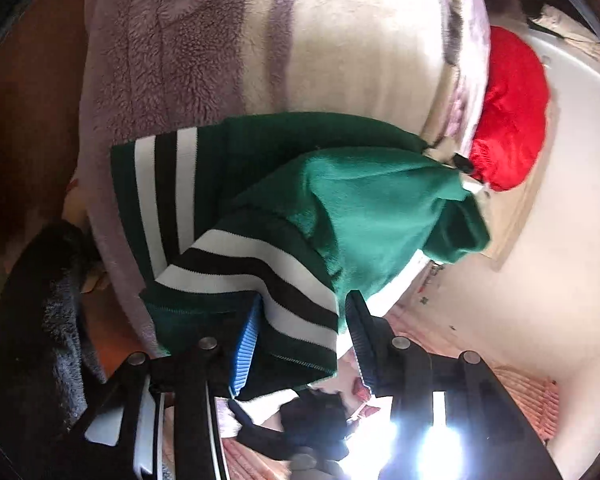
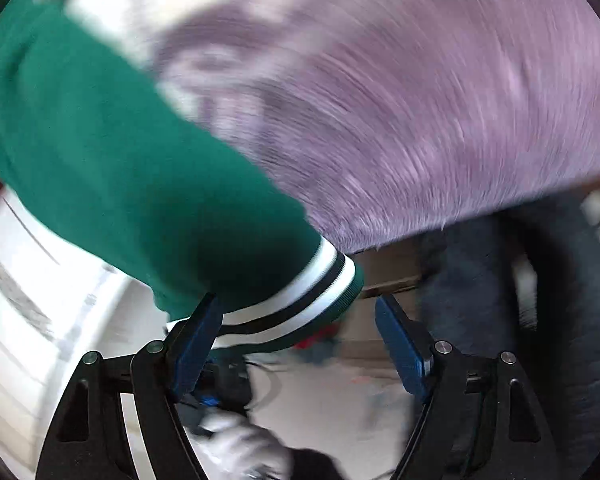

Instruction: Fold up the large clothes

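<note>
A green sweater (image 1: 340, 200) with white and black striped ribbed hems lies bunched on a fluffy lilac and cream blanket (image 1: 220, 40). My left gripper (image 1: 304, 320) has its jaws apart, with a striped hem (image 1: 260, 280) lying between them; a firm grip does not show. In the blurred right wrist view, a green sleeve (image 2: 120, 168) ends in a striped cuff (image 2: 300, 304). My right gripper (image 2: 296, 320) is wide open, its left finger (image 2: 198, 332) touching the cuff.
A red cloth (image 1: 512, 108) lies past the blanket's edge by a white surface (image 1: 572, 200). A dark furry item (image 1: 48, 320) sits at the left. The blanket (image 2: 420, 100) fills the right wrist view, with dark grey fabric (image 2: 500, 280) below it.
</note>
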Available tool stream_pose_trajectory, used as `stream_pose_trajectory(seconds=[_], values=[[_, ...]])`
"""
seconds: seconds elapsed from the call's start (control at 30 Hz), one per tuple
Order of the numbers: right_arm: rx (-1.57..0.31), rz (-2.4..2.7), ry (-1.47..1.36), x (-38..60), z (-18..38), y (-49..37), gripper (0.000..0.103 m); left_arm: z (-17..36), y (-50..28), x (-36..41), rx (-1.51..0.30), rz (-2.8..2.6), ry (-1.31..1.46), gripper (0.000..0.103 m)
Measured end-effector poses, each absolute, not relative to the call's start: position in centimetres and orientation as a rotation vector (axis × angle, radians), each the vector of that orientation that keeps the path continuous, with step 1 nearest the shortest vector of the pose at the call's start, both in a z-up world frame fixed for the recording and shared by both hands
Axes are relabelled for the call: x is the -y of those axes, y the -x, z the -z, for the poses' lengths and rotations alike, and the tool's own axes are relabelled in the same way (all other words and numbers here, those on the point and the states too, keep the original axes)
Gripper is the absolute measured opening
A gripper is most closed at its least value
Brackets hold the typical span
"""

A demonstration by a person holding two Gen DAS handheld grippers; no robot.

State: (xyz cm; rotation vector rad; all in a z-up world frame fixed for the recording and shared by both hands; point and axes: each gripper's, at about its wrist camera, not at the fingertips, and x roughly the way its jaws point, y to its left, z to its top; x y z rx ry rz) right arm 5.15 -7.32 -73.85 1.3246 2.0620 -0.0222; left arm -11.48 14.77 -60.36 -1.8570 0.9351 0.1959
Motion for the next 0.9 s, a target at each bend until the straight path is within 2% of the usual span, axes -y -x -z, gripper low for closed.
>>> stream_pose_trajectory(seconds=[0.07,0.1,0.13,0.2,0.27,0.4,0.47,0.5,0.53,0.57,0.63,0.67,0.7,0.73,0.77,0.8,0.9], values=[[-1.985,0.029,-1.448,7.4,74.6,-3.5,0.079,59.7,12.7,-14.8,-0.866,-0.157,1.881,0.04],[-1.922,0.024,-1.524,7.5,74.9,-2.6,0.068,59.1,13.3,-14.8,-0.841,-0.144,1.887,0.047],[-1.883,0.006,-1.571,7.1,75.1,-2.5,0.041,58.6,13.8,-14.8,-0.819,-0.141,1.887,0.059],[-1.858,-0.012,-1.559,7.1,74.6,-2.0,0.0,58.0,14.9,-14.5,-0.767,-0.146,1.888,0.066],[-1.85,-0.012,-1.465,6.8,73.3,-1.9,0.0,58.3,15.1,-14.2,-0.781,-0.151,1.884,0.069],[-1.943,-0.034,-1.263,5.4,71.4,-0.1,0.0,60.4,12.8,-13.3,-0.939,-0.195,1.772,0.069],[-1.991,-0.024,-1.235,5.0,72.0,1.5,0.0,61.1,11.7,-13.1,-0.931,-0.217,1.761,0.067],[-1.986,-0.034,-1.27,4.9,72.4,2.3,0.0,60.8,11.6,-13.4,-0.895,-0.249,1.739,0.06],[-1.967,-0.05,-1.328,4.9,72.9,2.7,0.0,60.0,11.7,-13.6,-0.861,-0.267,1.706,0.018],[-1.942,-0.063,-1.377,4.4,73.3,2.7,0.001,59.1,11.2,-14.0,-0.861,-0.274,1.653,0.0],[-1.908,-0.09,-1.414,5.2,73.3,2.7,0.003,57.4,11.1,-14.7,-0.87,-0.299,1.544,0.001],[-1.889,-0.099,-1.437,5.2,73.4,2.4,0.007,56.8,11.1,-15.1,-0.885,-0.318,1.489,0.001],[-1.872,-0.1,-1.461,5.8,74.4,0.7,0.029,56.8,11.3,-15.5,-0.891,-0.314,1.468,0.001],[-1.859,-0.098,-1.481,6.0,74.7,0.4,0.059,57.1,11.6,-16.0,-0.9,-0.317,1.454,0.001],[-1.844,-0.092,-1.507,6.1,75.0,0.1,0.068,57.6,11.9,-16.5,-0.925,-0.341,1.436,0.001],[-1.82,-0.082,-1.542,5.9,75.6,-0.3,0.071,58.6,12.1,-16.8,-0.945,-0.335,1.445,0.001],[-1.851,-0.098,-1.578,4.5,77.5,-1.7,0.071,60.3,13.1,-17.0,-0.986,-0.342,1.454,0.001]])
